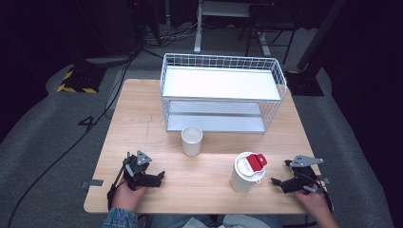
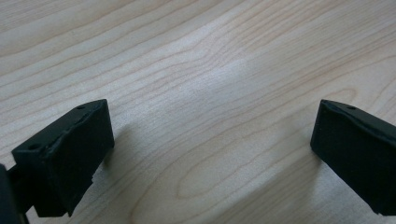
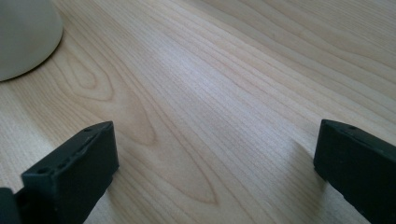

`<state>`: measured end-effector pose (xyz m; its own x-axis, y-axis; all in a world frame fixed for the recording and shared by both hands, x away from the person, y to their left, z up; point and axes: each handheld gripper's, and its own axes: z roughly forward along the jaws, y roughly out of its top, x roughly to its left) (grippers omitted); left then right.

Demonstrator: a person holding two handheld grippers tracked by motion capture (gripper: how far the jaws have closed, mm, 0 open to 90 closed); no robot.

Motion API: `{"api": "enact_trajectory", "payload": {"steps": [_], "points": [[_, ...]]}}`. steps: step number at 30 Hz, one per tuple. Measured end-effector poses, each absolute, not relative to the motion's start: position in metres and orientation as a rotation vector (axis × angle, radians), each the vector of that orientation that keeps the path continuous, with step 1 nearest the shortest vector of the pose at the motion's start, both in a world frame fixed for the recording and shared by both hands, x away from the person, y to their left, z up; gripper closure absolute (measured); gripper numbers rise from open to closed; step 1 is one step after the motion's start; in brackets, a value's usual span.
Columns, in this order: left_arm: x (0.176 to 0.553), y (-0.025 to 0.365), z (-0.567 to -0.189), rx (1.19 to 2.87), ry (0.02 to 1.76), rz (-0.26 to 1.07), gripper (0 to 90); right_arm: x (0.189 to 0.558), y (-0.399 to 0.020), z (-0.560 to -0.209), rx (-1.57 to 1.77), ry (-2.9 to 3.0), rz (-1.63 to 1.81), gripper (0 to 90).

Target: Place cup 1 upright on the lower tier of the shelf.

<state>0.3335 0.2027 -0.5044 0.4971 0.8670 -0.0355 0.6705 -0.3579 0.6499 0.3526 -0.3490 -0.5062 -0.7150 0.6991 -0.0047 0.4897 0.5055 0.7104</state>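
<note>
On the wooden surface (image 1: 157,114), the lidded white container (image 1: 247,172) stands just beside the right tongs (image 1: 280,183); both right and left tongs (image 1: 159,176) gape wide, empty. Risk: a hasty sideways approach could topple it toward the open cup (image 1: 192,140).

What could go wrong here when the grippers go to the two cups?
The lidded cup is tall with a red flap on top, so a push from the open right gripper might tip it. The open cup looks light and stands close to the wire rack, so the open left gripper might knock it against that.
</note>
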Motion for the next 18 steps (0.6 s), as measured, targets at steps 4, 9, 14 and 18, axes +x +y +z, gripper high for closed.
{"api": "enact_trajectory", "payload": {"steps": [4,9,14,18], "points": [[0.335,0.201,-0.501,2.156,1.268,0.397,0.1,0.353,-0.349,-0.506,1.001,2.460,1.023,0.0],[0.334,0.202,-0.494,2.105,1.254,0.373,0.1,0.353,-0.349,-0.506,1.001,2.460,1.023,0.0],[0.332,0.203,-0.484,2.034,1.214,0.395,0.1,0.353,-0.349,-0.506,1.000,2.460,1.022,0.0],[0.335,0.203,-0.476,1.947,1.177,0.406,0.1,0.353,-0.349,-0.506,1.002,2.458,1.020,0.0]]}}
